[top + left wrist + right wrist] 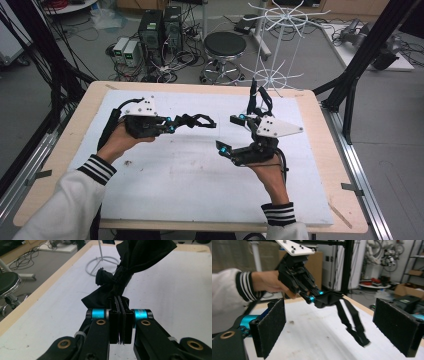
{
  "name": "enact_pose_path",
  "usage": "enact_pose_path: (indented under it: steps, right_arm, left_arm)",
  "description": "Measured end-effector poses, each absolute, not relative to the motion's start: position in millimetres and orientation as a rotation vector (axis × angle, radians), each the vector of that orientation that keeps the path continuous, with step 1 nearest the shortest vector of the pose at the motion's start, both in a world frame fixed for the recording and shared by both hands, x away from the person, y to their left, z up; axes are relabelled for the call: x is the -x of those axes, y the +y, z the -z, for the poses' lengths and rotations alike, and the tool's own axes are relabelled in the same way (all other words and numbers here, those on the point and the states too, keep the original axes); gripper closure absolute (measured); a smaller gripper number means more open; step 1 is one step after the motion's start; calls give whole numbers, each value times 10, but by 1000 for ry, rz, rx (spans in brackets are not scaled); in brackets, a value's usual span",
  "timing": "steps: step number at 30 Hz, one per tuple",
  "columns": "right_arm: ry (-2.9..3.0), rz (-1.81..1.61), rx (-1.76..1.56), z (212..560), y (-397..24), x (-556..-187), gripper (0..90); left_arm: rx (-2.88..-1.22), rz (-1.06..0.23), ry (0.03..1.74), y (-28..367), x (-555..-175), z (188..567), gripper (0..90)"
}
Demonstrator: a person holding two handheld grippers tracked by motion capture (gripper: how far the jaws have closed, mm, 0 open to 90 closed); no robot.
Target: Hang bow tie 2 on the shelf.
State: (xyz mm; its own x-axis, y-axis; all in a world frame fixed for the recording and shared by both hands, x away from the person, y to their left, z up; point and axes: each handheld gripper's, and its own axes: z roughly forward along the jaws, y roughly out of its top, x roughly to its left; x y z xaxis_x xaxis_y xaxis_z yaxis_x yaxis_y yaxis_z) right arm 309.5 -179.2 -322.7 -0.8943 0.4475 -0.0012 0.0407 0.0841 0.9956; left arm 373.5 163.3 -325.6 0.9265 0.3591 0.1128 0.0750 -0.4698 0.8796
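Note:
My left gripper (pixel 171 125) is shut on one end of a black fabric piece (pixel 200 120), which hangs just above the white mat. In the left gripper view the pads (pixel 116 322) pinch the bunched black fabric (pixel 117 287), which runs away from the jaws. My right gripper (pixel 228 133) is open to the right of it, its jaws wide and turned toward the fabric. In the right gripper view its two pads (pixel 270 325) frame the left gripper (pixel 312 298) and the fabric's dangling strap (pixel 352 320), with nothing between them.
A white mat (pixel 190 175) covers the wooden table (pixel 320 150). A white wire rack (pixel 277 50) stands at the far edge, with a dark piece (pixel 260 97) near its base. A stool (pixel 225 47) and computers (pixel 160 30) are on the floor beyond.

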Motion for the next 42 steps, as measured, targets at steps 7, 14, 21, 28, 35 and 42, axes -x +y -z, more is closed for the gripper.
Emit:
enact_pose_path:
  steps: [7,14,21,28,35,42]
  right_arm:
    - [2105,-1876,-458,3155,-1640,-3154,108]
    - [2149,-1860,-441,3134,-1498,-3179,144]
    - [2182,-1833,-457,3123,-1410,-3208,163]
    - [2197,-1818,-442,3115,-1377,-3211,239]
    - [2205,-1776,-418,3114,-1367,-3201,340]
    - [2199,-1749,-388,3114,-1349,-3199,441]
  left_arm:
    - [-2008,-330,297,1577,-3648,3240,877]
    - [-1969,-323,298,1503,-3575,3257,877]
    - [-1942,-304,284,1426,-3500,3280,877]
    - [-1935,-295,267,1397,-3473,3279,877]
    - [-1926,-287,258,1396,-3456,3267,877]
    - [-1926,-287,255,1399,-3452,3267,877]
